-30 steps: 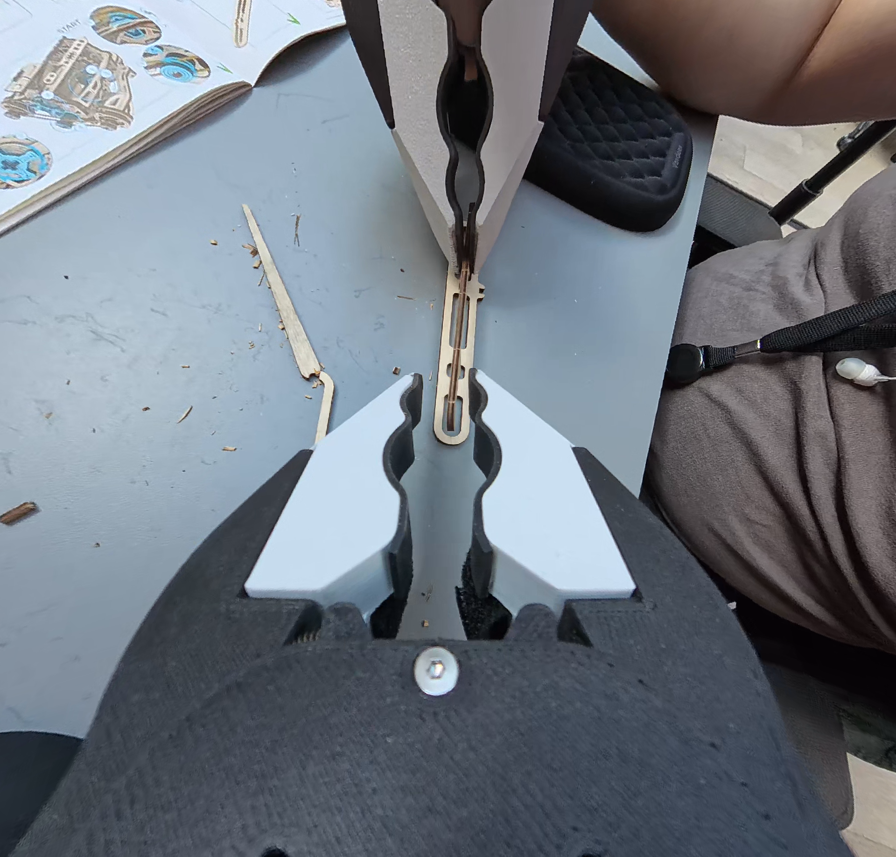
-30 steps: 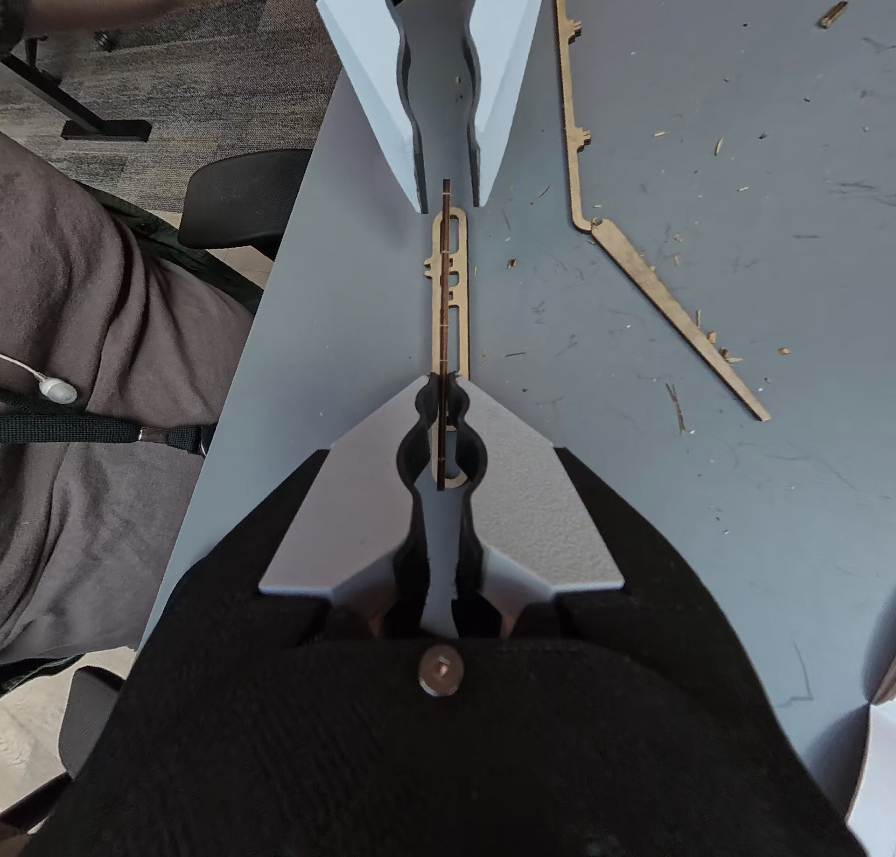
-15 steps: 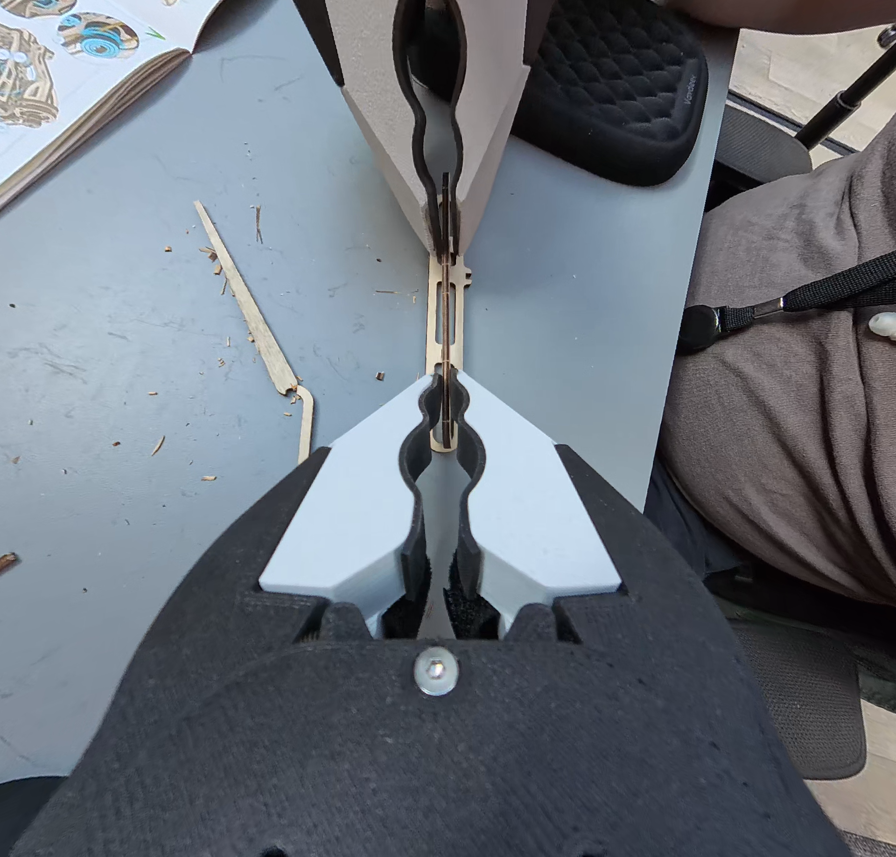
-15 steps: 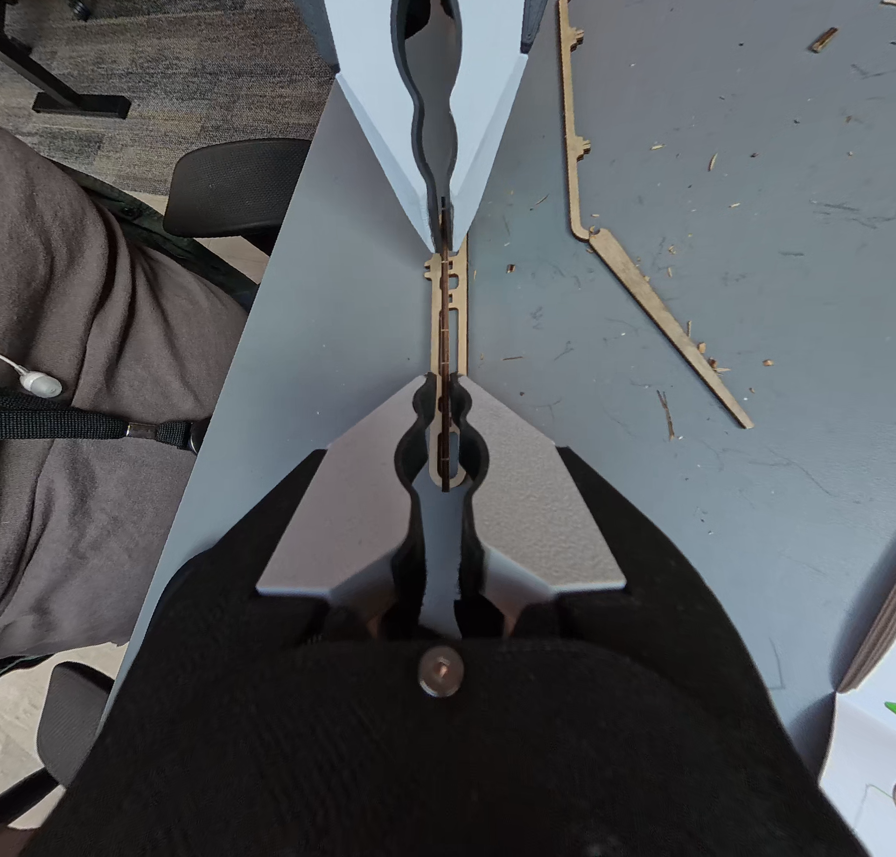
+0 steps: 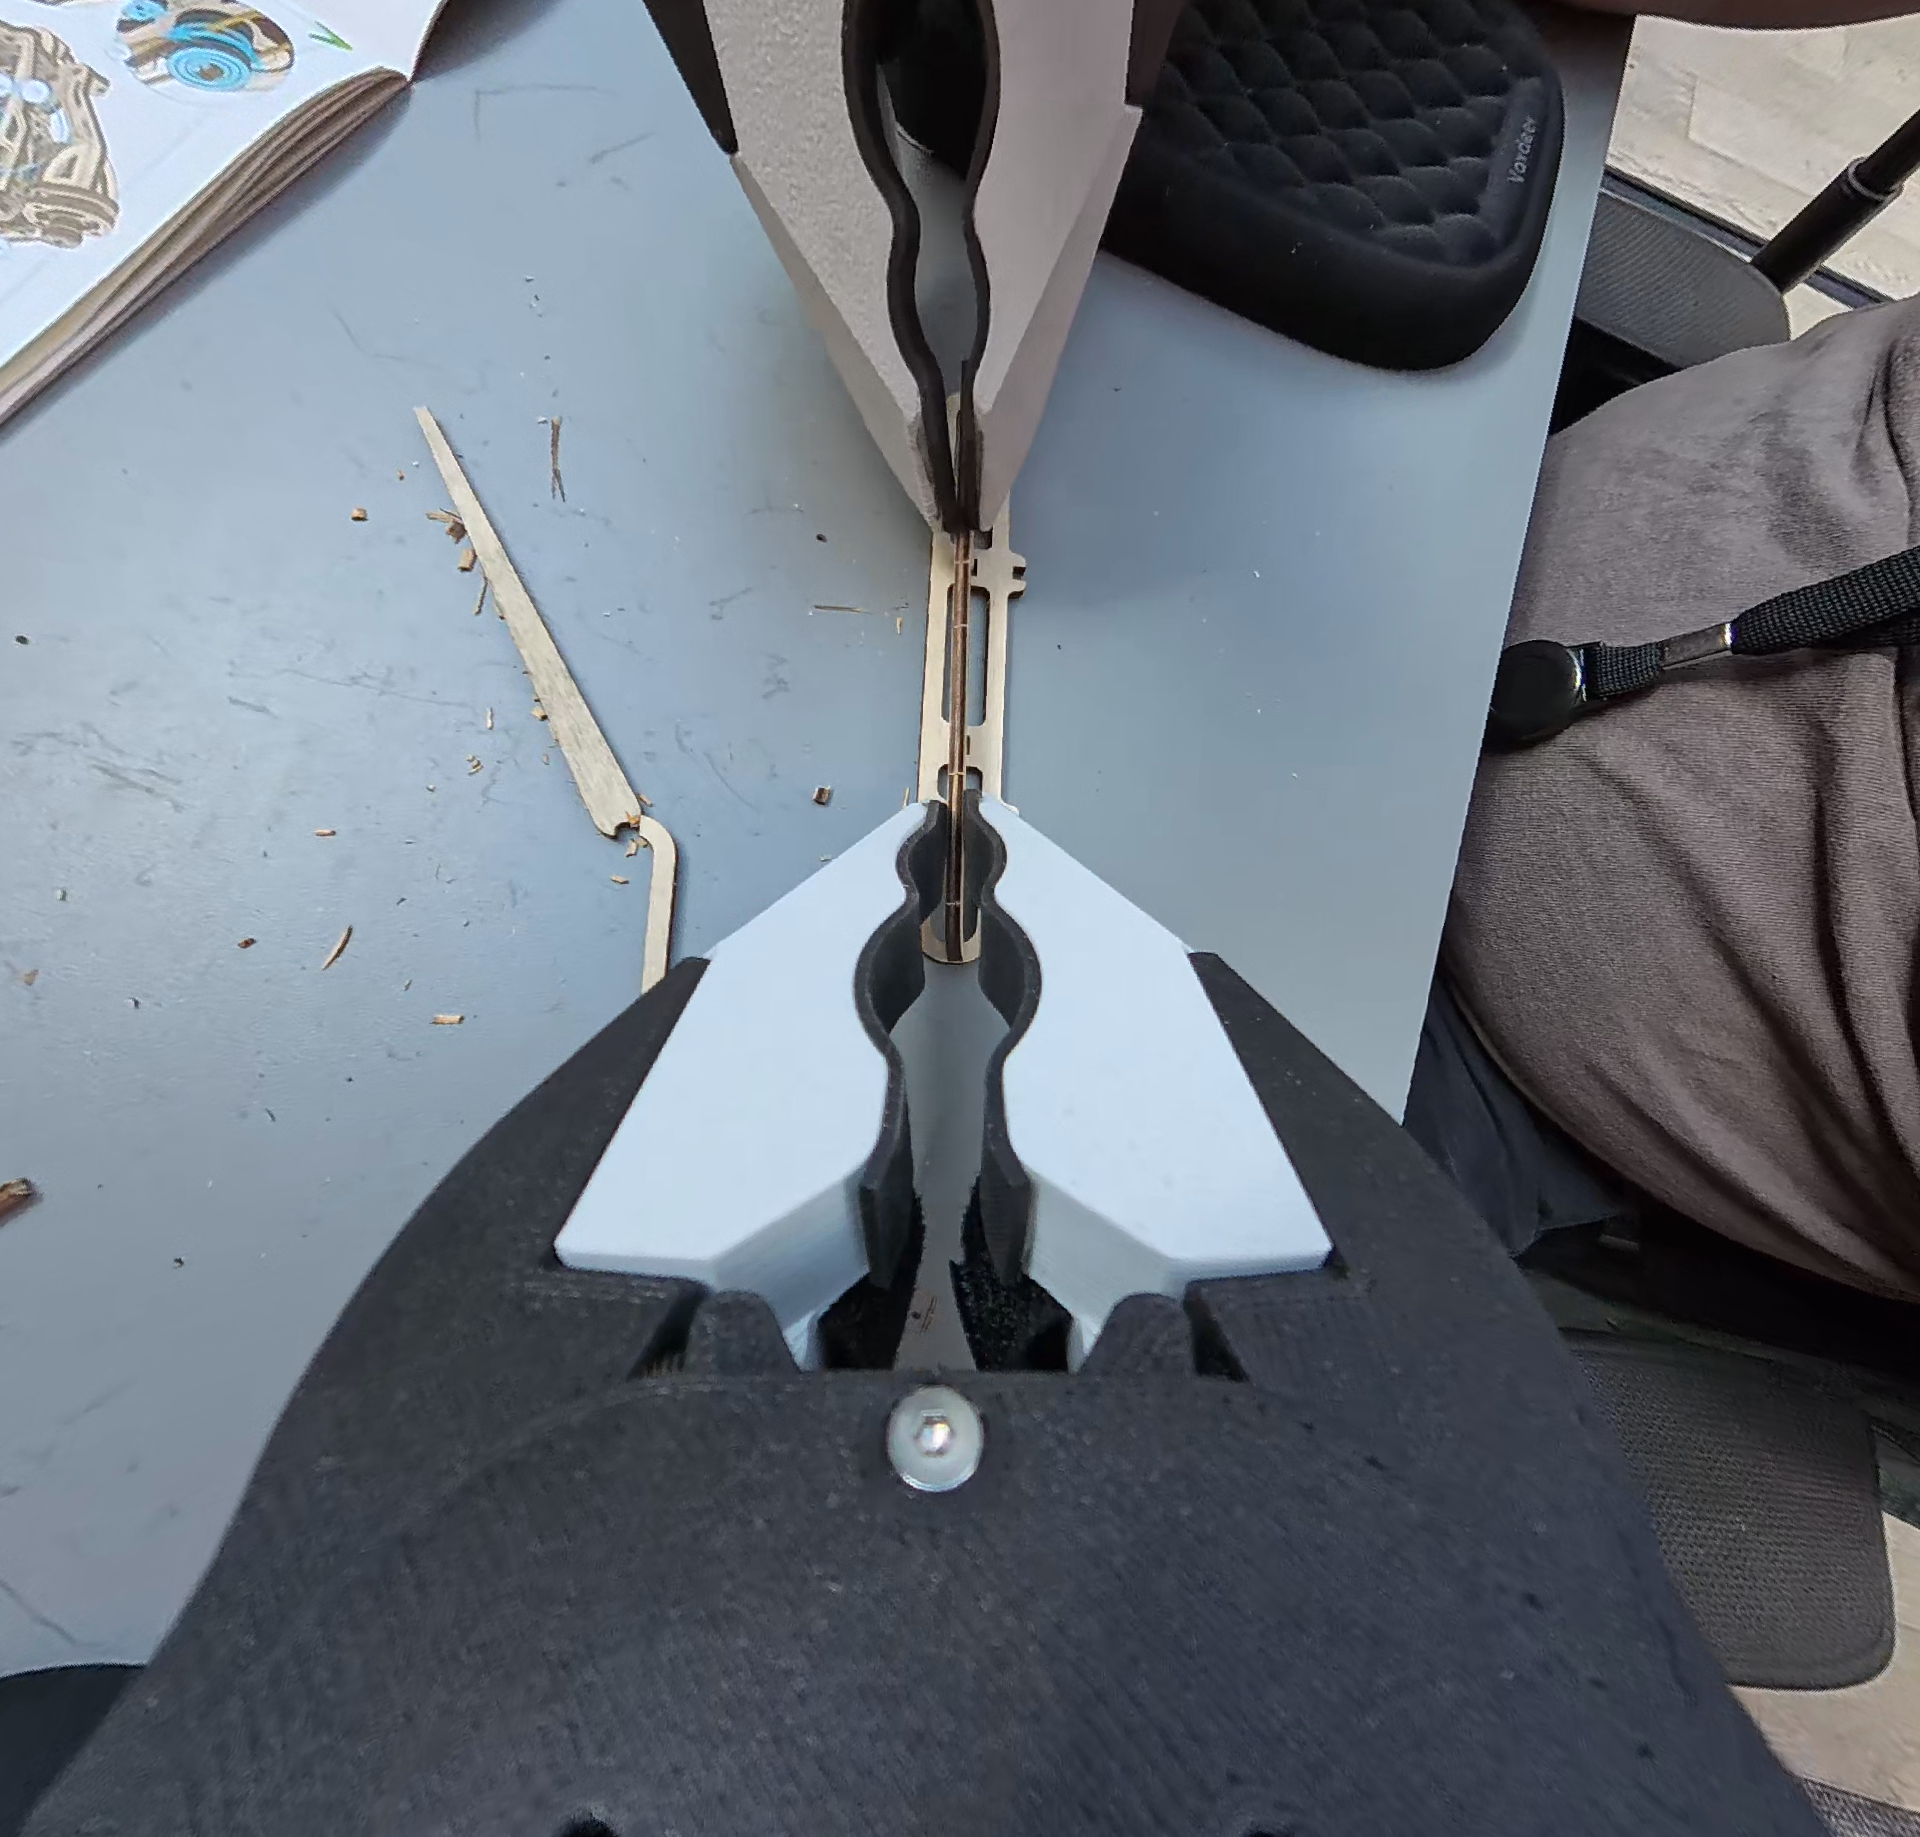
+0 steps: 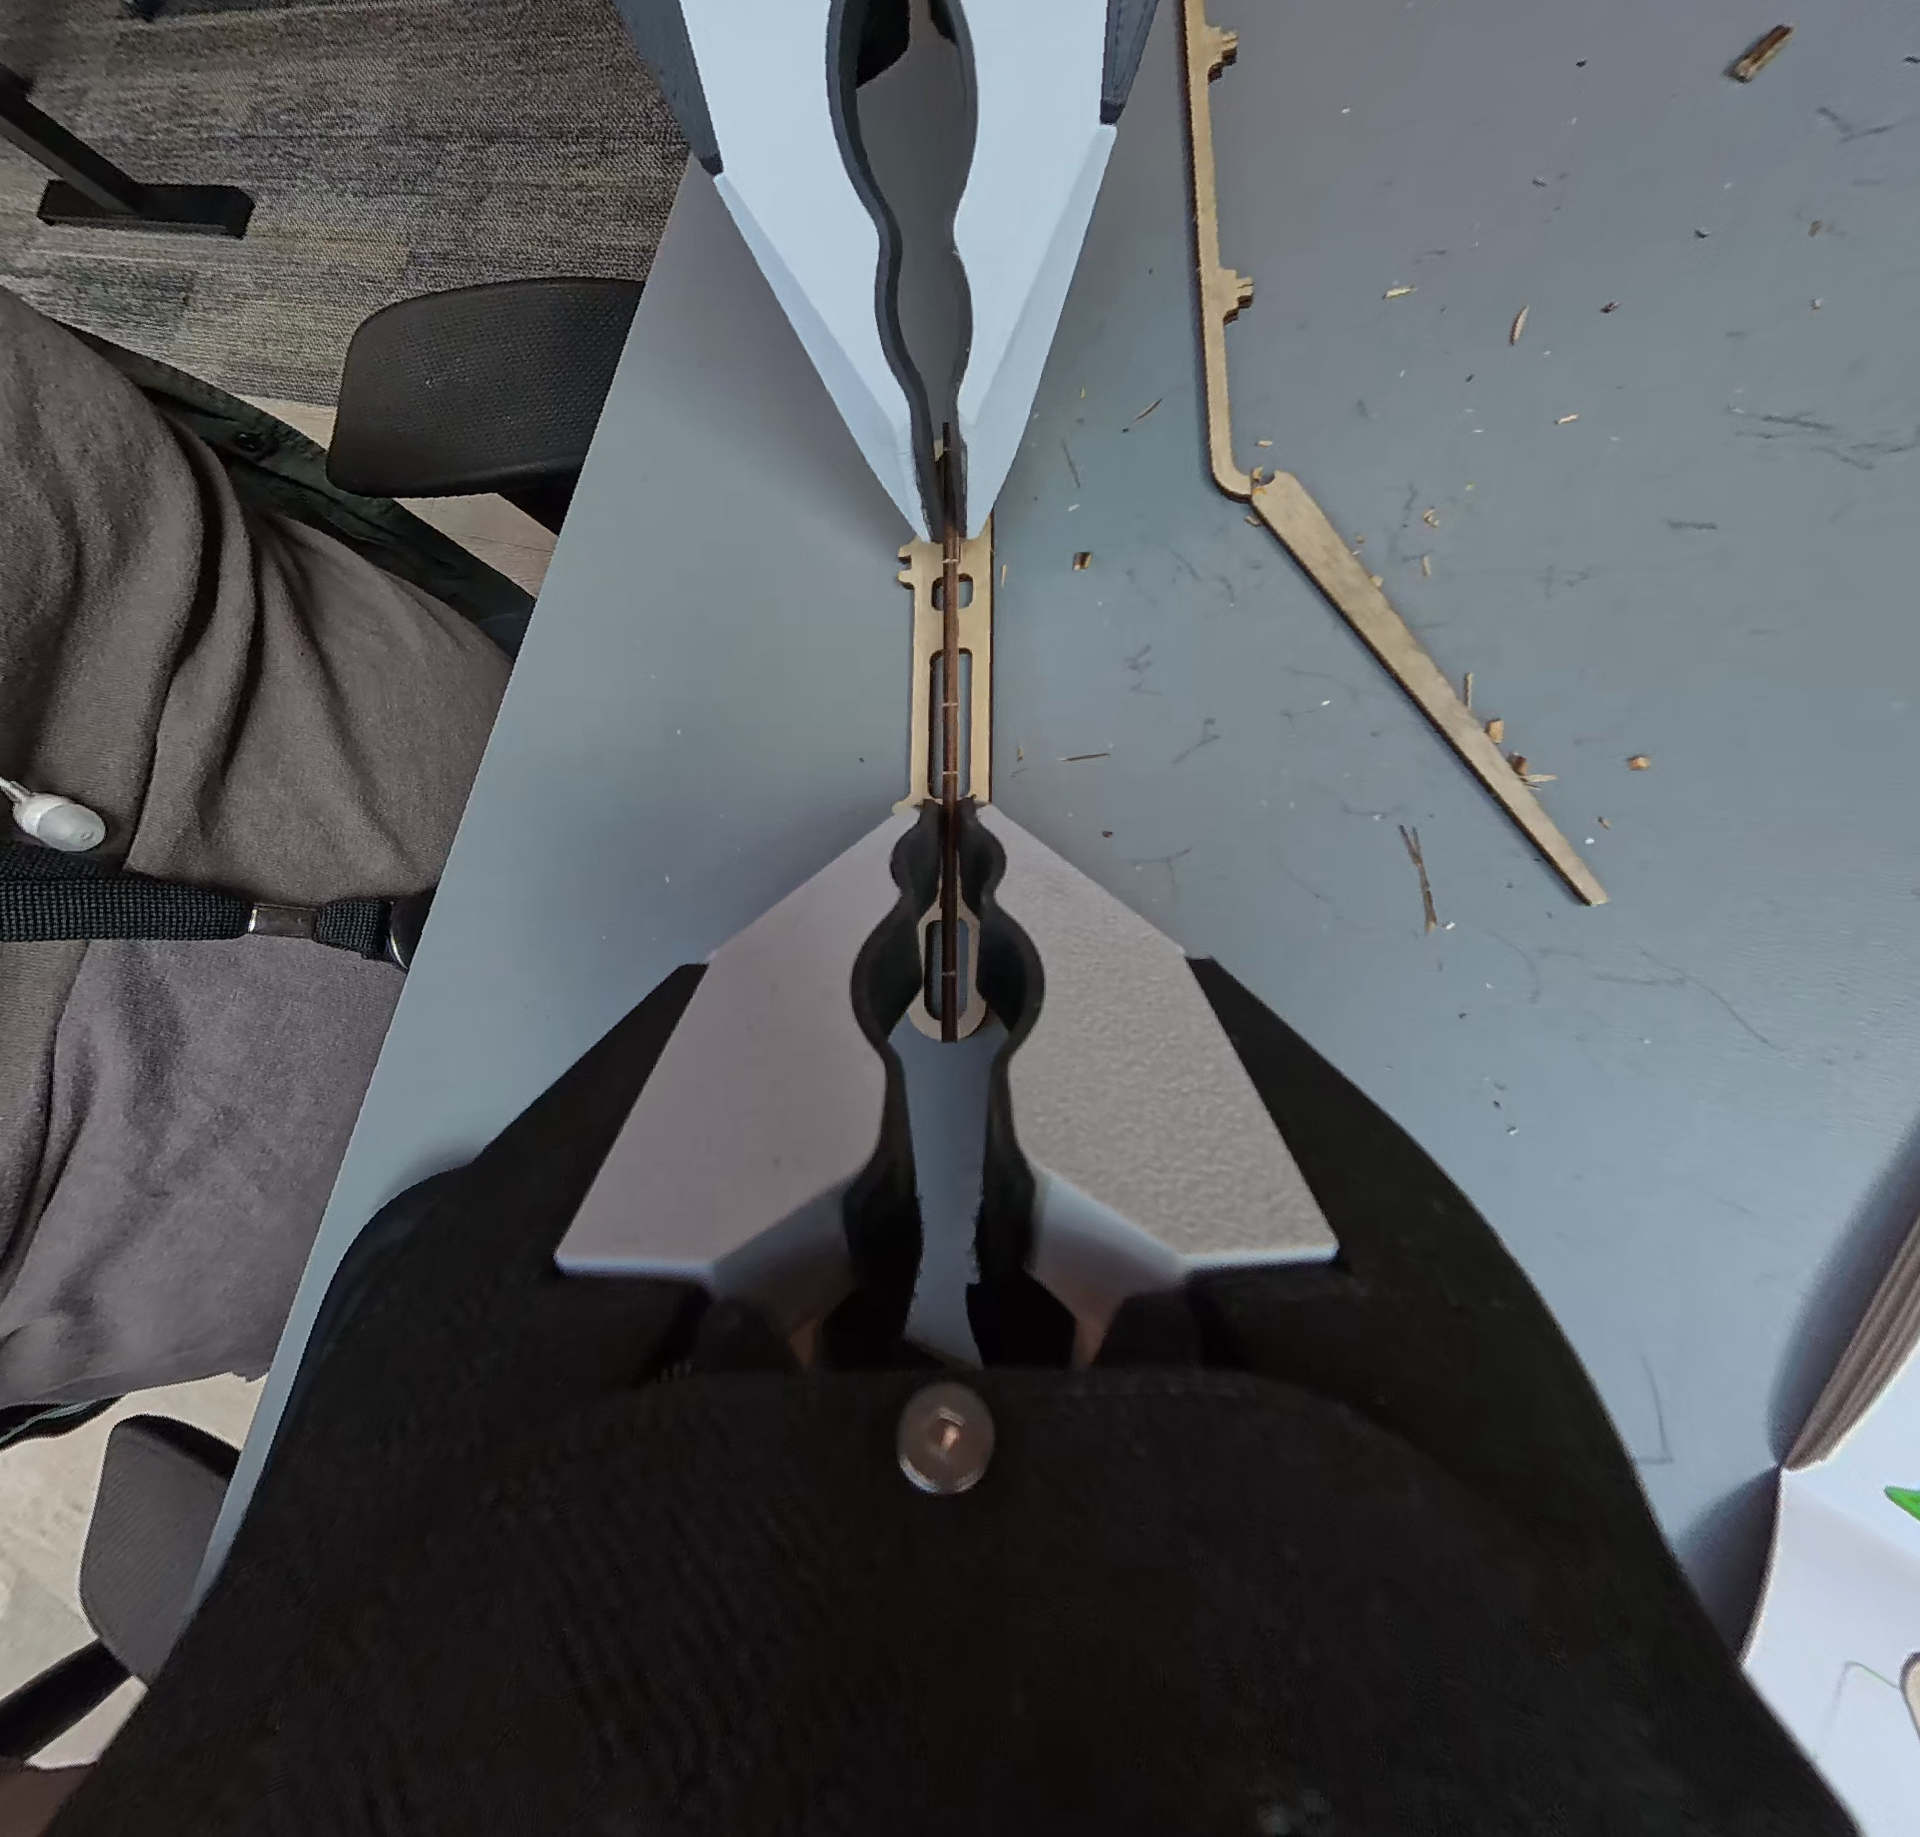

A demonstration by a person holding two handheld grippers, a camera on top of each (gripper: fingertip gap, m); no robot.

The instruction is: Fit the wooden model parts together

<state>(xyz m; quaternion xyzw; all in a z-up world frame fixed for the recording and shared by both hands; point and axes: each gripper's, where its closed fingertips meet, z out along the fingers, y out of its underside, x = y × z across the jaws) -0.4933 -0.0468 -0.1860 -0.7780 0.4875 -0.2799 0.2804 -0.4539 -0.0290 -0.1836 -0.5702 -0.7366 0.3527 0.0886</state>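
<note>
Both grippers were closed on one thin wooden strip, held edge-up between them above the table [image 5: 1195, 561]. The left gripper [image 5: 953, 816] pinched the near end of that strip [image 5: 954, 686], and the right gripper [image 6: 948, 821] pinched the opposite end, tips pointing at each other. Directly beneath lay a flat slotted part [image 6: 977, 686] on the table, its long slots running in line with the strip; whether the strip's lower edge had already entered those slots or only rested on them could not be told. A third piece, a long tapered part [image 5: 540, 644], lay loose to the side among wood chips [image 5: 457, 530], with a booklet [image 5: 156, 125] at the table's far corner and a black pad [image 5: 1351, 156] behind the right gripper. The main risk seemed to be the thin strip itself: uneven downward pressure from the two ends, or any twist between the grippers, would probably bow or snap it at a notch. If the tabs were slightly off the slots, pushing could shove the flat part along the smooth table toward its near edge, since nothing pinned it. A chip trapped under it might also keep the joint from seating.
</note>
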